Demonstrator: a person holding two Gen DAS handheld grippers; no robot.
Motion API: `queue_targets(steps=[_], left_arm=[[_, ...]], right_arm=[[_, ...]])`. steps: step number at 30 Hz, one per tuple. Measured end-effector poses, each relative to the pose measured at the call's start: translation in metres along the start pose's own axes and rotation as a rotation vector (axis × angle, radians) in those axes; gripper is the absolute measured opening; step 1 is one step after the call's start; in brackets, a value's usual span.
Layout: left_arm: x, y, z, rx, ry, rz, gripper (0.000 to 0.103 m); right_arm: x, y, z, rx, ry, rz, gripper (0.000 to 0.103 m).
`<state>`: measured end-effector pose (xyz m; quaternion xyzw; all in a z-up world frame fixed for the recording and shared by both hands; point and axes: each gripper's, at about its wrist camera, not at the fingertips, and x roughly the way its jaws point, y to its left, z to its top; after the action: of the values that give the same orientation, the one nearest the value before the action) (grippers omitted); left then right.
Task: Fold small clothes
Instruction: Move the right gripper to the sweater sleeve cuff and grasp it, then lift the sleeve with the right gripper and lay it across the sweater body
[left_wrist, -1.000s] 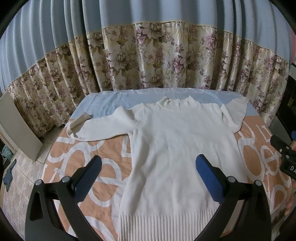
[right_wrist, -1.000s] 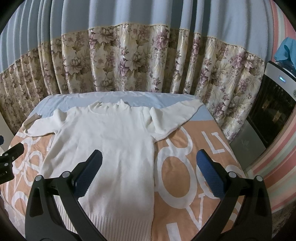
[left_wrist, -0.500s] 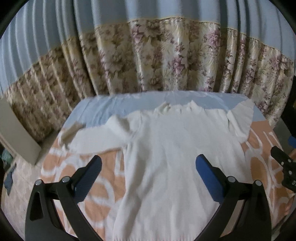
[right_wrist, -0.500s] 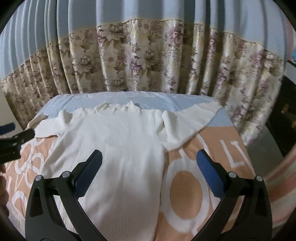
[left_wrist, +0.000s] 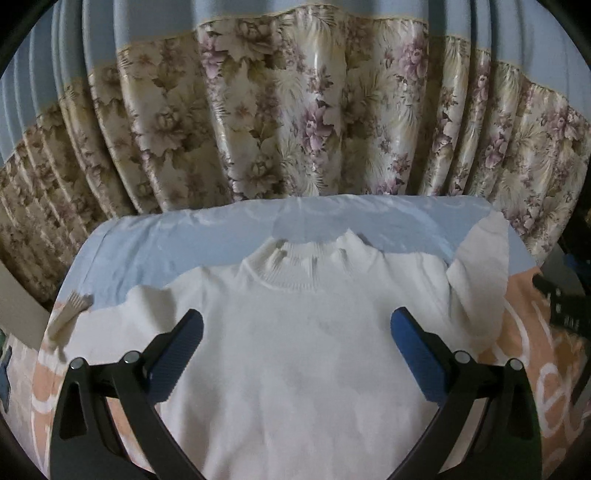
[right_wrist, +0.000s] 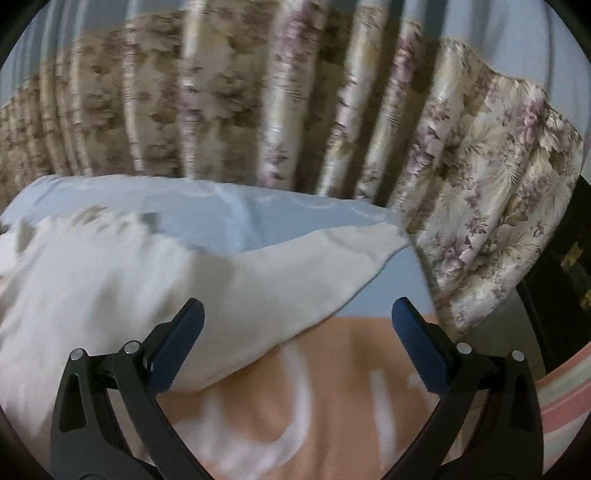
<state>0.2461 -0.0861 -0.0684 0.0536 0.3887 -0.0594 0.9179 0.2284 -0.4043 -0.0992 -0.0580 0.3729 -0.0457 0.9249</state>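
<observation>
A cream knitted sweater (left_wrist: 303, 350) lies flat, front up, on the bed, its ribbed collar (left_wrist: 306, 266) toward the curtain. My left gripper (left_wrist: 295, 332) hovers open over the chest, nothing between its blue pads. The sweater's left sleeve (left_wrist: 110, 317) stretches out sideways and ends in a ribbed cuff (left_wrist: 72, 312). The right sleeve (right_wrist: 295, 273) lies out toward the bed's far right corner. My right gripper (right_wrist: 295, 325) is open just above that sleeve, with its left pad (right_wrist: 177, 343) over the cloth. The right wrist view is blurred.
The bed has an orange sheet with white letters (right_wrist: 332, 398) and a pale blue band (left_wrist: 221, 236) at the far end. A floral curtain (left_wrist: 295, 110) hangs close behind the bed. A dark appliance (right_wrist: 557, 302) stands at the right. The other gripper's black body (left_wrist: 565, 306) shows at the right edge.
Both grippers have moved forward along the bed toward the curtain. The left now sits over the chest near the collar; the right has swung right, over the right sleeve. Both stayed open.
</observation>
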Motion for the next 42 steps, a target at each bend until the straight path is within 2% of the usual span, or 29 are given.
queue_targets(steps=[2, 9, 12, 16, 19, 21, 23, 24, 25, 26, 27, 28, 31, 34, 36, 38, 42], left_arm=[[0.016, -0.004, 0.008, 0.005, -0.002, 0.013, 0.102], [0.072, -0.013, 0.029, -0.016, 0.036, -0.023, 0.102], [0.086, -0.019, 0.033, -0.011, 0.039, -0.027, 0.102], [0.096, -0.022, 0.032, 0.010, 0.042, -0.021, 0.102], [0.099, -0.018, 0.027, 0.007, 0.064, -0.024, 0.102], [0.100, -0.014, 0.023, 0.005, 0.070, -0.022, 0.102], [0.098, -0.009, 0.019, 0.002, 0.077, -0.014, 0.102], [0.097, -0.005, 0.017, 0.001, 0.080, -0.008, 0.102], [0.096, -0.003, 0.015, 0.001, 0.081, -0.004, 0.102], [0.094, 0.000, 0.013, 0.002, 0.083, 0.002, 0.102], [0.091, 0.002, 0.012, 0.004, 0.083, 0.011, 0.102], [0.088, 0.006, 0.010, 0.007, 0.084, 0.022, 0.102], [0.076, 0.021, 0.005, 0.004, 0.078, 0.047, 0.102], [0.061, 0.046, 0.000, -0.028, 0.067, 0.066, 0.102], [0.055, 0.059, -0.005, -0.051, 0.068, 0.079, 0.102], [0.048, 0.076, -0.010, -0.076, 0.071, 0.087, 0.102], [0.039, 0.106, -0.022, -0.121, 0.083, 0.091, 0.102]], right_arm=[[0.022, -0.020, 0.007, 0.036, -0.011, -0.007, 0.100], [0.115, -0.079, 0.027, 0.211, 0.094, 0.023, 0.100], [0.149, -0.096, 0.029, 0.260, 0.158, 0.034, 0.081], [0.179, -0.112, 0.026, 0.326, 0.212, 0.065, 0.069], [0.190, -0.114, 0.021, 0.352, 0.229, 0.078, 0.070], [0.193, -0.112, 0.018, 0.369, 0.224, 0.083, 0.076], [0.195, -0.108, 0.020, 0.370, 0.225, 0.077, 0.078], [0.196, -0.106, 0.021, 0.364, 0.223, 0.078, 0.072], [0.196, -0.104, 0.022, 0.353, 0.219, 0.079, 0.052], [0.194, -0.105, 0.024, 0.352, 0.213, 0.090, 0.036], [0.193, -0.108, 0.024, 0.377, 0.215, 0.119, 0.014], [0.190, -0.111, 0.024, 0.402, 0.214, 0.140, 0.014], [0.159, -0.104, 0.029, 0.362, 0.146, 0.094, 0.013], [0.105, -0.082, 0.038, 0.296, 0.050, 0.068, 0.013], [0.065, -0.056, 0.043, 0.237, -0.013, 0.048, 0.013], [0.034, -0.026, 0.044, 0.212, -0.050, 0.069, 0.013], [0.000, 0.057, 0.044, 0.109, -0.100, 0.083, 0.013]])
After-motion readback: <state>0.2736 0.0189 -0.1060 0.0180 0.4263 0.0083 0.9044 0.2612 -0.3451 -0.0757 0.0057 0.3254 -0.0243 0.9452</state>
